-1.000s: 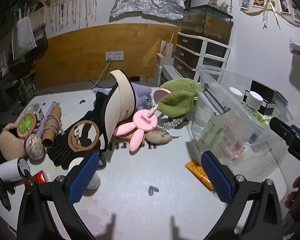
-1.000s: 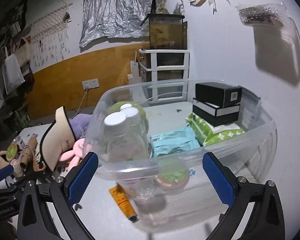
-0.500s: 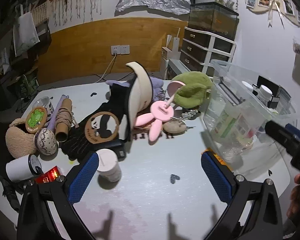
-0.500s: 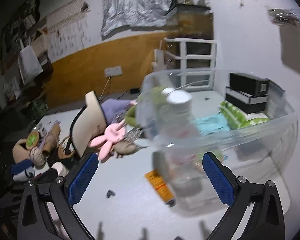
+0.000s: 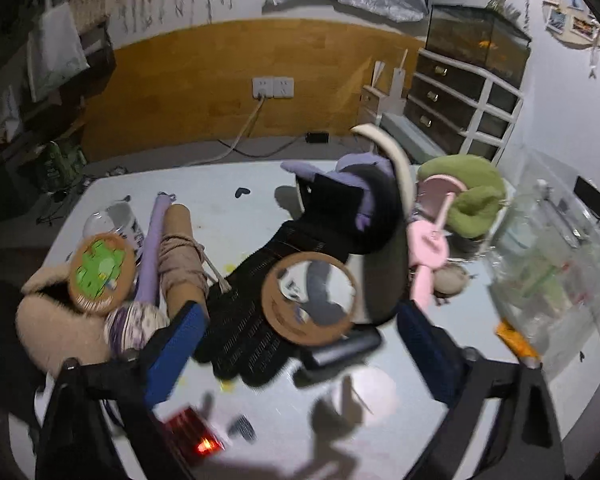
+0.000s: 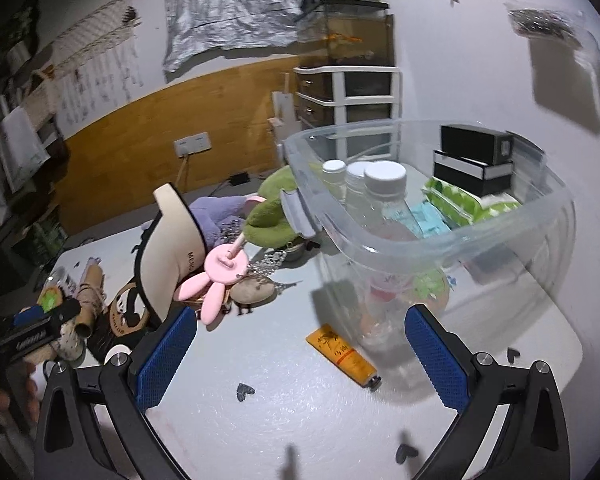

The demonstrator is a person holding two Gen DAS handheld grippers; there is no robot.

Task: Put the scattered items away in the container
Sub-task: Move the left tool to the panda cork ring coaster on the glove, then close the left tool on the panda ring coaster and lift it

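Note:
A clear plastic container (image 6: 500, 236) stands at the table's right, holding several bottles (image 6: 382, 192), black boxes (image 6: 476, 152) and wipe packs. It also shows at the right edge of the left wrist view (image 5: 560, 256). My left gripper (image 5: 300, 344) is open and empty above a black glove (image 5: 256, 320) and a round wooden panda disc (image 5: 310, 300). My right gripper (image 6: 300, 356) is open and empty over the table, just left of an orange tube (image 6: 342, 354) lying beside the container.
A cream cap (image 6: 172, 240), pink rabbit stand (image 6: 220, 268), green plush (image 6: 270, 216), stone (image 6: 252, 290) and chain lie left of the container. Twine roll (image 5: 180, 260), green-faced disc (image 5: 100, 272), beige plush (image 5: 56, 328), a white cup (image 5: 364, 392) and a red box (image 5: 194, 432) crowd the left side.
My left gripper has moved forward and left over the glove and panda disc. My right gripper has pulled back and left from the container, and the orange tube now lies between its fingers.

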